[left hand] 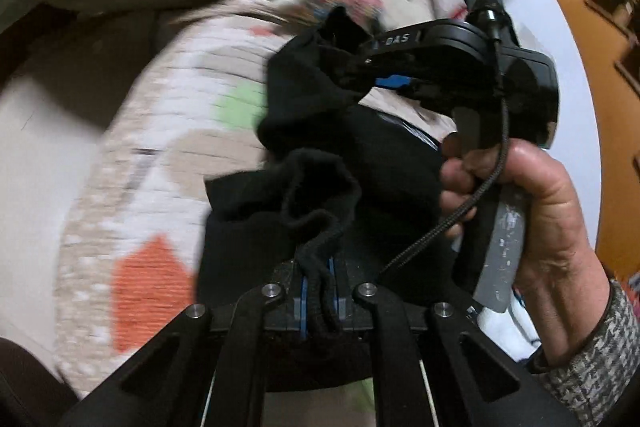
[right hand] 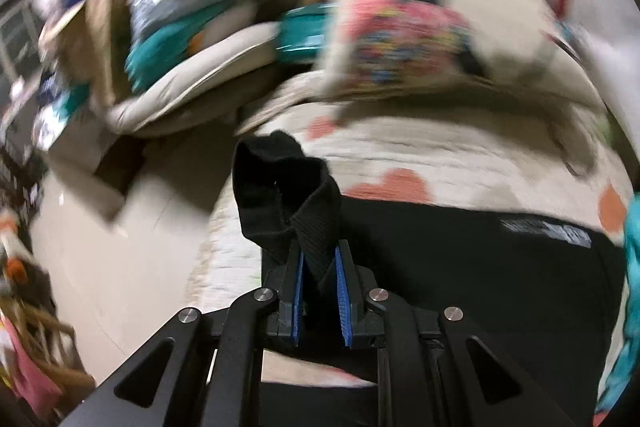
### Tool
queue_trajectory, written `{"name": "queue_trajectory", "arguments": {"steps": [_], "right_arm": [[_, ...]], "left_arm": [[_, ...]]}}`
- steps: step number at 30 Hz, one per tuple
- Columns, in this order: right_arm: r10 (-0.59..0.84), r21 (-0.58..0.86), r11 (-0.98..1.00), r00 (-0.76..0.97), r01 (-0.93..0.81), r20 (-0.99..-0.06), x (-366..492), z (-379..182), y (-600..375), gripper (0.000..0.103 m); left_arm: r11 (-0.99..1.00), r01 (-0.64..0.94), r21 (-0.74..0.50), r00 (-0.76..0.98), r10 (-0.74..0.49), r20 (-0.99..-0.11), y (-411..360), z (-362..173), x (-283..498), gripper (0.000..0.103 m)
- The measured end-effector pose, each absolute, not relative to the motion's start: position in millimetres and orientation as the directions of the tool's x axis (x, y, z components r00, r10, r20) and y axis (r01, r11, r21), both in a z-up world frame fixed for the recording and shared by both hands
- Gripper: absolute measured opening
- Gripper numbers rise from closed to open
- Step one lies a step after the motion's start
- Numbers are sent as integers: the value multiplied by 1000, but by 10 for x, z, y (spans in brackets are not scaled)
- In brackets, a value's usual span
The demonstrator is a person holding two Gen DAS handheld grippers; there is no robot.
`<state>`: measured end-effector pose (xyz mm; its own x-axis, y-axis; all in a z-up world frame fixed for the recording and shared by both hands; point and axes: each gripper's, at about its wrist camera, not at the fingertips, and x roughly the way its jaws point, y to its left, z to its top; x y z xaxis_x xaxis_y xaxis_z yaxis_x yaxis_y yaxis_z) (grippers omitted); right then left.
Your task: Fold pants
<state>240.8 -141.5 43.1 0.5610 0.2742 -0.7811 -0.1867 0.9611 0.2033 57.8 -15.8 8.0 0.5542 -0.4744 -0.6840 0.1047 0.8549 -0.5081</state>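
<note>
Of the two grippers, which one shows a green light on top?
The right gripper, seen in the left wrist view, held by a hand. The left gripper shows no such light; both pinch the black pants.

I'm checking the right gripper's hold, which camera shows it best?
The right wrist view: the right gripper pinches the black pants up close. The left wrist view shows it from the side, its tips buried in cloth.

- The left gripper (left hand: 320,291) is clamped on a bunched ridge of the black pants (left hand: 320,187), its blue-lined jaws pressed against the cloth.
- The right gripper (left hand: 360,67) sits above, pinching another fold of the same pants.
- A hand (left hand: 532,211) in a grey patterned sleeve (left hand: 596,359) grips its handle.
- Beneath lies a pale quilt (left hand: 160,155) with orange and green patches, blurred.
</note>
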Motion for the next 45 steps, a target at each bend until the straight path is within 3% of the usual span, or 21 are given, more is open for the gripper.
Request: {"name": "queue_trajectory", "arguments": {"steps": [3,5,7,12,17,22,33,37,38,39,40,45], "right_arm": [[262,252,963,550,-96,-793,2369,237,-2000,16],[239,262,965,522,-30,-819,2340,37,-2376,21],[154,203,978,504,44,-850,2310,-105,-2687,33],[68,175,973,542,147,-838,2033,-52,-3246,52],[128,263,954,592,148,-796,1853,228,-3361,53],[258,318,948,534,22,-805,1616,211,-2936,53],[304,337,941,382,23,-873,1268,-236,-2787,54],[283,302,953,326,9,-902,1043,-442,-2630,61],[290,304,953,317,-6,-903,1021,-470,-2581,60],[301,307,951,307,-28,-903,1002,-489,-2511,46],[325,324,945,299,-54,-897,981,-485,-2414,18],[380,365,925,322,-110,-867,911,-219,-1988,17]], "left_arm": [[855,180,-487,498,-506,-704,-643,-1,592,8],[856,234,-460,439,-516,-736,-996,-132,586,9],[850,273,-450,358,-524,-773,-1249,-234,564,11],[795,338,-503,304,-599,-741,-1164,-96,286,44],[842,211,-497,415,-538,-734,-518,32,198,52],[889,34,-456,454,-420,-786,-71,-119,340,51],[884,40,-466,468,-429,-773,-49,-100,279,52],[856,-28,-516,508,-433,-745,310,-111,327,52],[849,-43,-526,520,-430,-738,410,-110,328,52],[839,-65,-540,538,-426,-728,545,-107,324,51],[829,-85,-553,553,-423,-718,660,-111,333,51],[752,-201,-627,629,-392,-672,1334,-28,278,52]]}}
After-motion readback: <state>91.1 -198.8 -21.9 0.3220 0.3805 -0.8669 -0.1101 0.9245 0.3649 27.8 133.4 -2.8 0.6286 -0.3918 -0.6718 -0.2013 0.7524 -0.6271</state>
